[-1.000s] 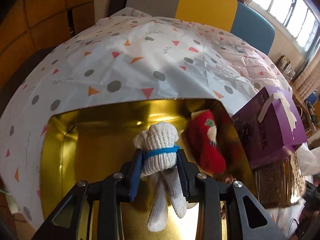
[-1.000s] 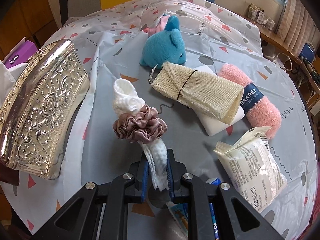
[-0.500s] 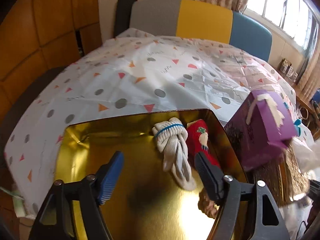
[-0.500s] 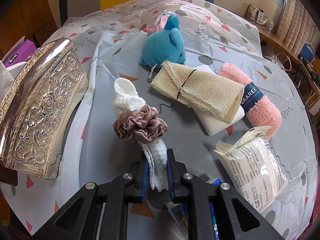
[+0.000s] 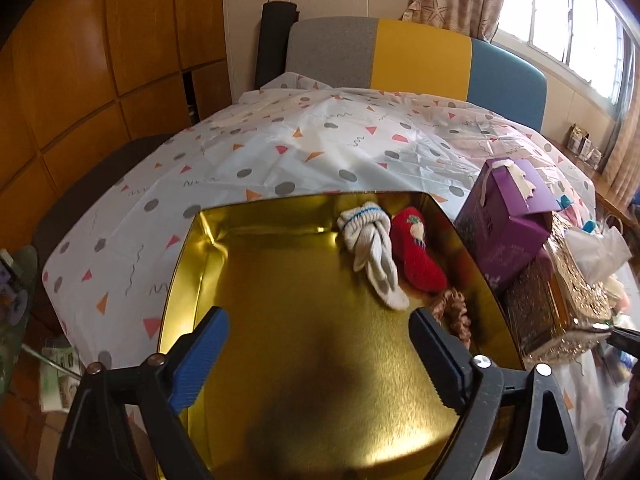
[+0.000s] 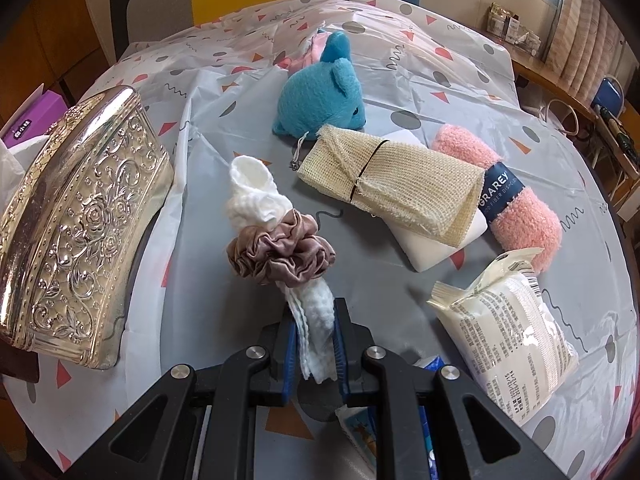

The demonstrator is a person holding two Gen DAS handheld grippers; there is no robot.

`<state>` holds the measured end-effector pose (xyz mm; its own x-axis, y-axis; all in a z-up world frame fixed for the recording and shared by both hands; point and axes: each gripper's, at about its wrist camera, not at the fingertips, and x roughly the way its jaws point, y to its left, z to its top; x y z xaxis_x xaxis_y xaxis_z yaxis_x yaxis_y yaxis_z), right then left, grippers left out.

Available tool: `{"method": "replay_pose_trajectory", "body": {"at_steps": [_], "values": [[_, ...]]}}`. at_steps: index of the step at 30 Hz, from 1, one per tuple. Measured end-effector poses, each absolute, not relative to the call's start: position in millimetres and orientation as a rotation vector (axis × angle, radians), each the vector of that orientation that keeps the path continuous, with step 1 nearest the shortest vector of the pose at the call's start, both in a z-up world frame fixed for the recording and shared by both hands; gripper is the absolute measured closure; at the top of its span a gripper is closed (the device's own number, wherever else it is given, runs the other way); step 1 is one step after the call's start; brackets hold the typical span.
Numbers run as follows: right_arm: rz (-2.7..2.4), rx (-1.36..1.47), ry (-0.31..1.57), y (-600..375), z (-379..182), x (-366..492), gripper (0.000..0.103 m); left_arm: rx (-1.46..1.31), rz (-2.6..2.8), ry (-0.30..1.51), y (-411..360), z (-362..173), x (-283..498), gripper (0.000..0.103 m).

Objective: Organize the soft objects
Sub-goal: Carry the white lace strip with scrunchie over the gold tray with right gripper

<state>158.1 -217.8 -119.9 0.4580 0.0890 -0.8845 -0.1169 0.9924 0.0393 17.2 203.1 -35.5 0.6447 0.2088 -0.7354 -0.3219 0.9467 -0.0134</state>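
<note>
Hovering over the gold tin (image 5: 280,280), the left gripper (image 5: 318,330) has just been opening and stands wide and empty, the bundled white gloves (image 5: 370,248) lying inside beside a red sock (image 5: 418,252). The right gripper (image 6: 315,338) pinches a rolled white cloth (image 6: 256,196) banded by a mauve scrunchie (image 6: 280,254), above the tablecloth (image 6: 224,300).

Purple box (image 5: 506,220) atop embossed metal case (image 6: 76,220); tricolour chair (image 5: 416,56) behind.

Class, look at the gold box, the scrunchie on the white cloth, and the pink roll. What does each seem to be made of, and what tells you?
Gold box: probably thin metal, polished, since it mirrors the light.
Scrunchie: satin-like fabric, judging by its soft sheen and gathered folds.
Pink roll: fluffy microfibre or fleece, by its fuzzy pile; its band seems to read "fiber".
</note>
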Motion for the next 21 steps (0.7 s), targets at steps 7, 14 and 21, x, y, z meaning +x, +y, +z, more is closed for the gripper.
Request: {"method": "replay_pose_trajectory", "body": {"at_steps": [7,14,21], "values": [[0.108,0.03,1.083,-220,-111,161,0.089,-0.144,0.3,0.828,205,-39,5,0.005],[0.141,0.076,0.976,-204,-61,160,0.089,-0.169,0.28,0.838,208,-43,-1,0.004],[0.25,0.04,0.816,-156,17,155,0.089,-0.188,0.276,0.848,212,-47,-4,0.002]]}}
